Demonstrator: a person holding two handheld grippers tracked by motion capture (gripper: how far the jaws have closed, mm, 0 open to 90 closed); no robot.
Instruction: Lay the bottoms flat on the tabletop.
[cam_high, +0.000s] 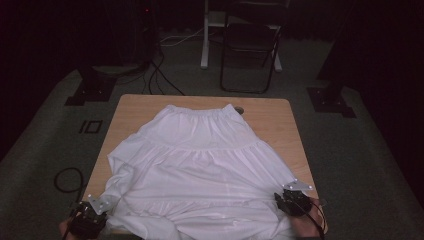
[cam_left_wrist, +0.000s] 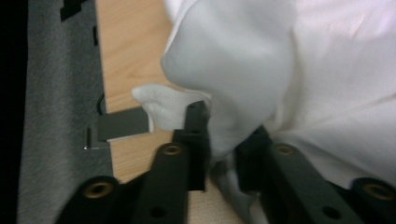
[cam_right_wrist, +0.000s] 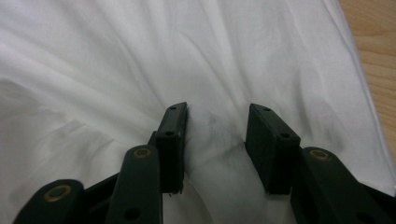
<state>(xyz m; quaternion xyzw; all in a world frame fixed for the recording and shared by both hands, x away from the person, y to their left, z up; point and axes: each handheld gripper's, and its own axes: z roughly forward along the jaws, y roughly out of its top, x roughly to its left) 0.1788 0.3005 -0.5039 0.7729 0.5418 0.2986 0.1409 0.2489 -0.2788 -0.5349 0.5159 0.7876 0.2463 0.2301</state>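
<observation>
High view: white skirt (cam_high: 200, 170) lies spread flat on the wooden tabletop (cam_high: 272, 120), waistband at the far side, hem at the near edge and hanging over it a little. Left hand-held gripper (cam_high: 100, 212) sits at the near-left corner of the skirt, right hand-held gripper (cam_high: 285, 200) at the near-right corner, both at the hem. A dark folding chair (cam_high: 248, 47) stands on the floor well beyond the tabletop.

Left gripper view: left hand-held gripper (cam_left_wrist: 227, 140) has a bunched fold of the skirt (cam_left_wrist: 261, 70) between its jaws. Jaws are partly apart; cloth fills the gap, but I can't tell if the pads press on it. A small flap of hem sticks out past the left jaw over the tabletop (cam_left_wrist: 123, 60) edge.

Right gripper view: right hand-held gripper (cam_right_wrist: 217, 140) has its jaws set on the skirt (cam_right_wrist: 140, 60), a raised ridge of fabric pinched between the pads. Tabletop (cam_right_wrist: 373, 46) visible at the right edge.
</observation>
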